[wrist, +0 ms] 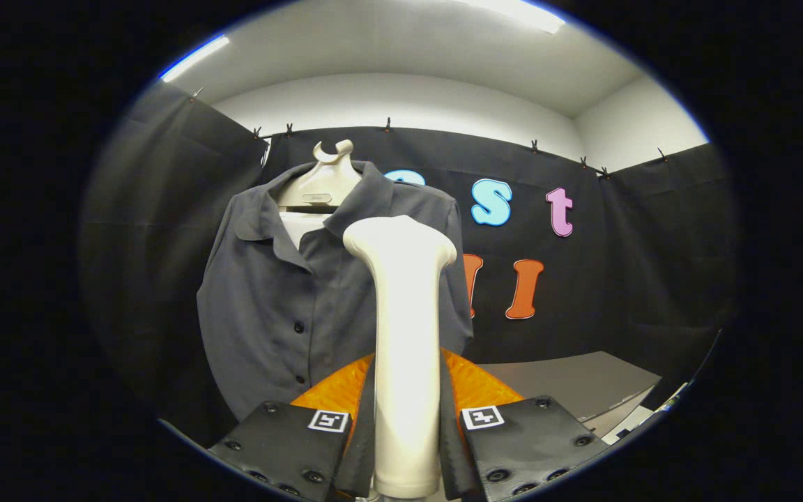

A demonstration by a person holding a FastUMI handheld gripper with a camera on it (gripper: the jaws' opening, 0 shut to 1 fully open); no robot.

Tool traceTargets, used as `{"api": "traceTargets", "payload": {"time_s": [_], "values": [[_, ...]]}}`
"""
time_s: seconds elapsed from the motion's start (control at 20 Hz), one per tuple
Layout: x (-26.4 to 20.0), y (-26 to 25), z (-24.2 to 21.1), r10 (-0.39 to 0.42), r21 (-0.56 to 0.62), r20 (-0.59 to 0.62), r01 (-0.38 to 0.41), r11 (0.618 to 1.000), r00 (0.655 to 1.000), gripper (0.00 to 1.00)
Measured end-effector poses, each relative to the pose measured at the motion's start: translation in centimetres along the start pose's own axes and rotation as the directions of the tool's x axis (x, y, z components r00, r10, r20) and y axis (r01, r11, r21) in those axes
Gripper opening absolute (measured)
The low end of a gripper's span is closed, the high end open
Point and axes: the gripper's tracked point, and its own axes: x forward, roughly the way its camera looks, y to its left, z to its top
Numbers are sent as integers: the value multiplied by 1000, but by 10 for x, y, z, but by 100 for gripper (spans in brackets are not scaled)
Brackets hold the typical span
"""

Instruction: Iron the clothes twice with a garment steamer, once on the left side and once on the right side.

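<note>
Landmark: I take the shirt [283,293] as my reference, a dark grey button-front shirt hanging with its collar open.
Gripper: my gripper [407,425] sits low, in front of the shirt's lower hem, pointing toward the shirt's right half as I see it.
Jaws: clenched on the steamer handle; I see one finger pressed against each side of it.
Steamer: the garment steamer [405,335] is cream-coloured and stands upright between my fingers, its handle rising from them and its broad head level with the shirt's chest, covering part of the panel beside the button row.
Contact: I cannot tell whether the steamer head touches the cloth or hangs just short of it.
Hanger: the hanger [323,183] is pale, with its hook above the shirt's collar and its body showing inside the open neck.
Buttons: a row of dark buttons runs down the shirt's front, just left of the steamer handle.
Table: a grey table [583,383] lies to the right of the shirt, beyond my right finger.
</note>
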Motion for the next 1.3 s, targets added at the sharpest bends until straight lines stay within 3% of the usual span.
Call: {"api": "traceTargets", "payload": {"time_s": [0.45,1.3], "values": [[30,30,-28,-62,-58,-16,61,996,998,45],[-3,32,-140,-63,-30,-186,59,998,981,45]]}}
